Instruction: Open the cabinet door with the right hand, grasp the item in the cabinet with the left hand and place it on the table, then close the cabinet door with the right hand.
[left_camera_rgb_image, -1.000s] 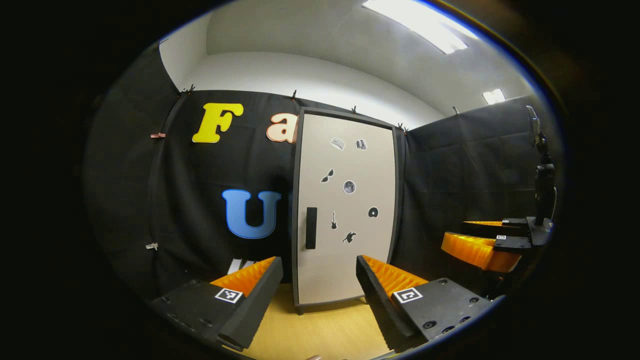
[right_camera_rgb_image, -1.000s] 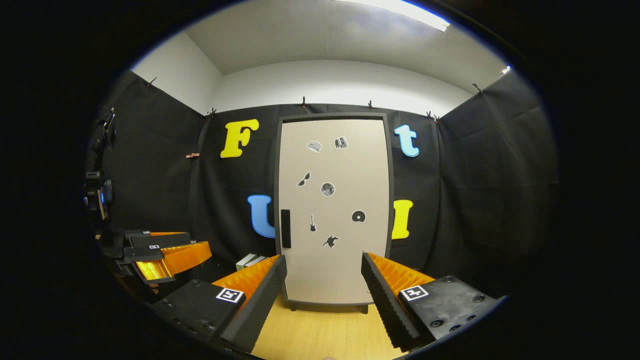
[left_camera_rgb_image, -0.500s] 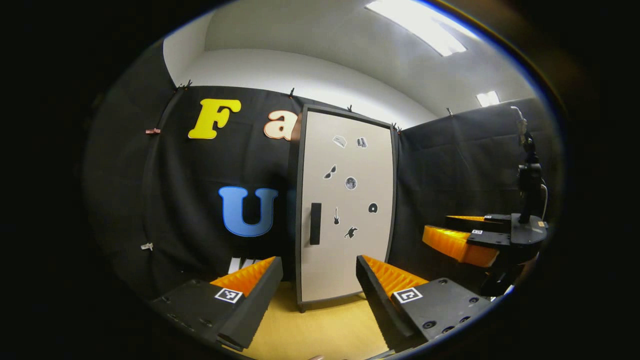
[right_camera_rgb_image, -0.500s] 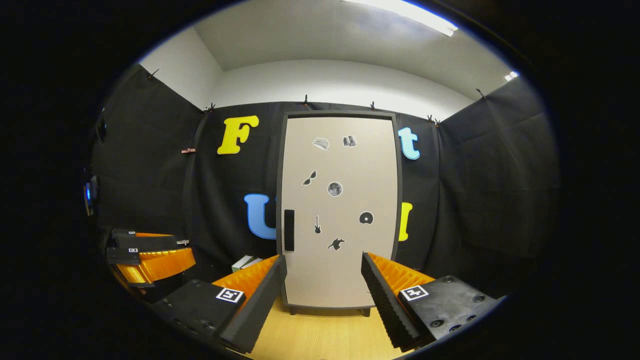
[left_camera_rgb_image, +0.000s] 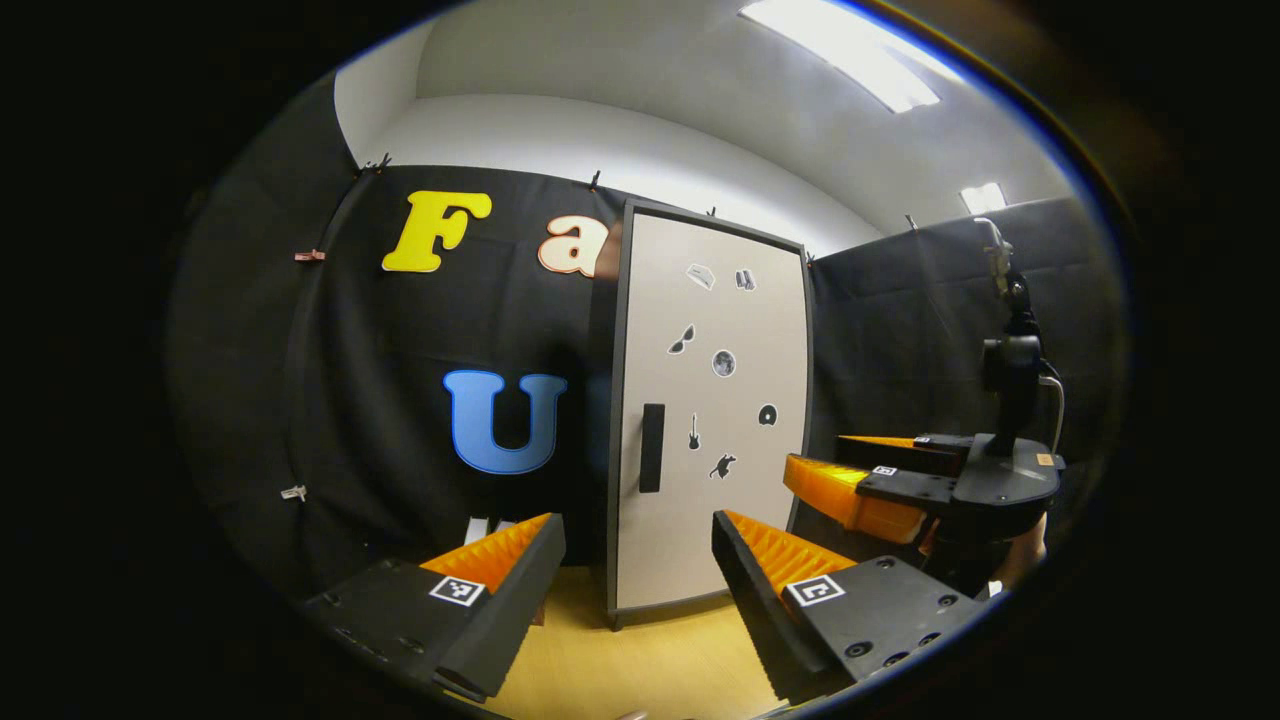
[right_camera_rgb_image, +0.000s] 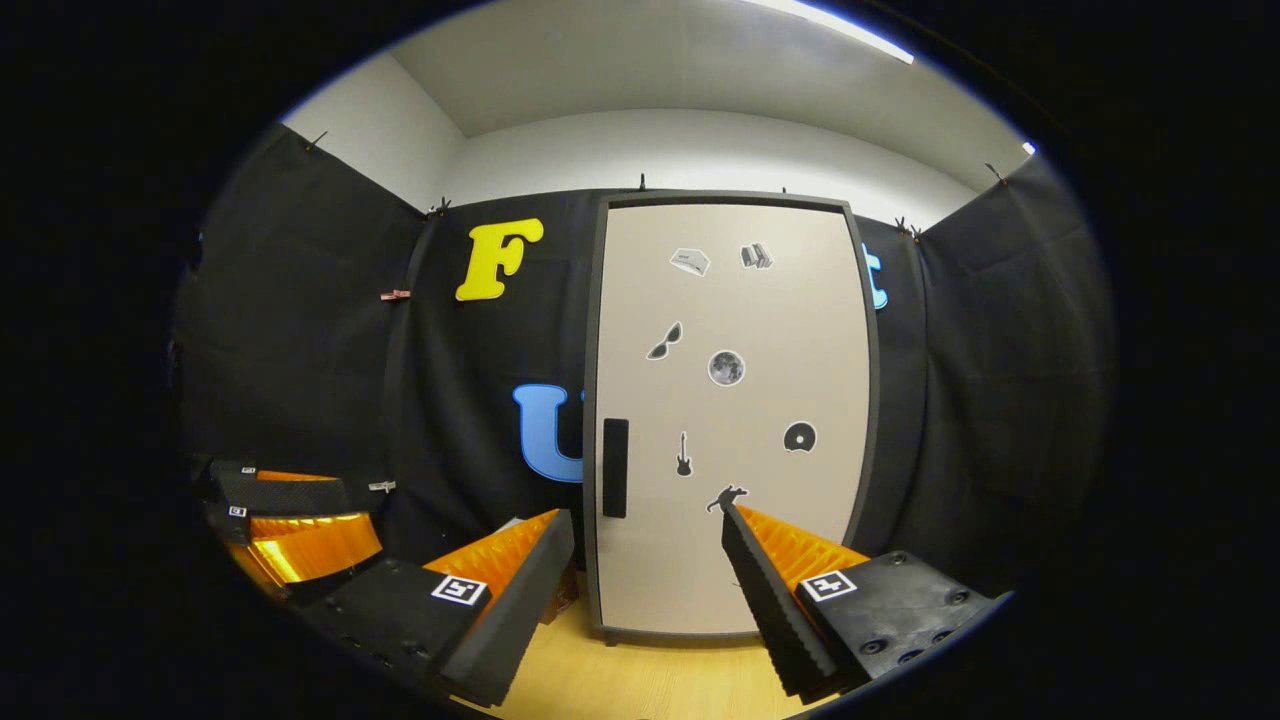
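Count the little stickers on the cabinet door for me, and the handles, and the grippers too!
Stickers on the cabinet door: 7
Handle: 1
Grippers: 2, the right gripper and the left gripper
Total: 10

I see open air between my right gripper (right_camera_rgb_image: 648, 585) and the closed cabinet door (right_camera_rgb_image: 735, 400); nothing blocks its dark handle (right_camera_rgb_image: 615, 468) at the door's left edge. The table (right_camera_rgb_image: 650, 680) before the cabinet lies bare. My left gripper (right_camera_rgb_image: 290, 520) hangs well apart.
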